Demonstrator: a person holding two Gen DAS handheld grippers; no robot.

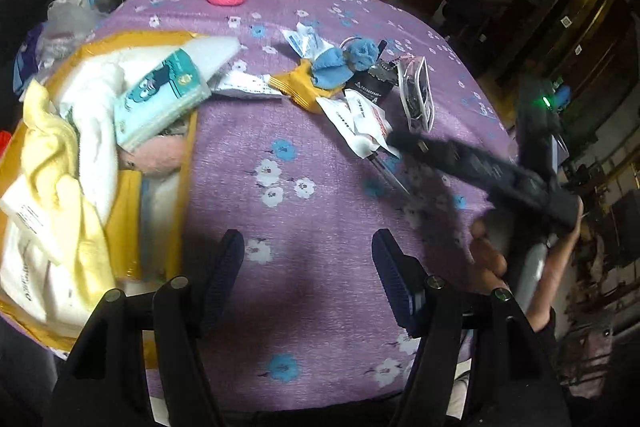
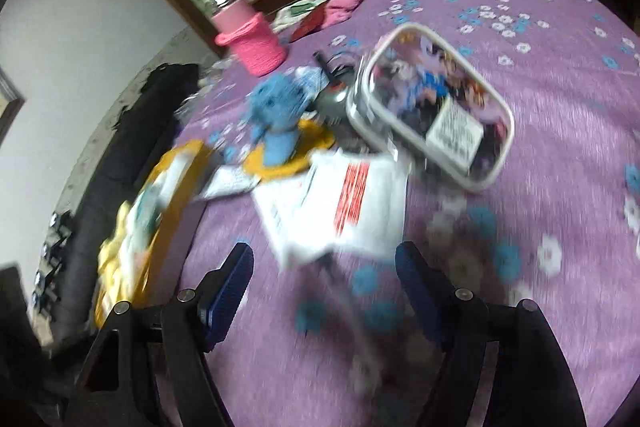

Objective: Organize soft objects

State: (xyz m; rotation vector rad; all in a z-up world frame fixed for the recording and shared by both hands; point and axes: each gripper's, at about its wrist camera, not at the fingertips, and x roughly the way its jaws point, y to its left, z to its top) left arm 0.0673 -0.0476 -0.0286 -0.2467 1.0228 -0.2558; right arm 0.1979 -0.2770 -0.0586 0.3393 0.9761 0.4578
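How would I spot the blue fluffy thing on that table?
Start at the purple flowered tablecloth and find the clutter in its middle. The blue fluffy toy lies there on a mustard-yellow cloth. Its neighbours are flat white packets; it alone is blue and plush.

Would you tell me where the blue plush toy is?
In the left wrist view the blue plush toy lies mid-table on the yellow cloth, beside the clear pouch.
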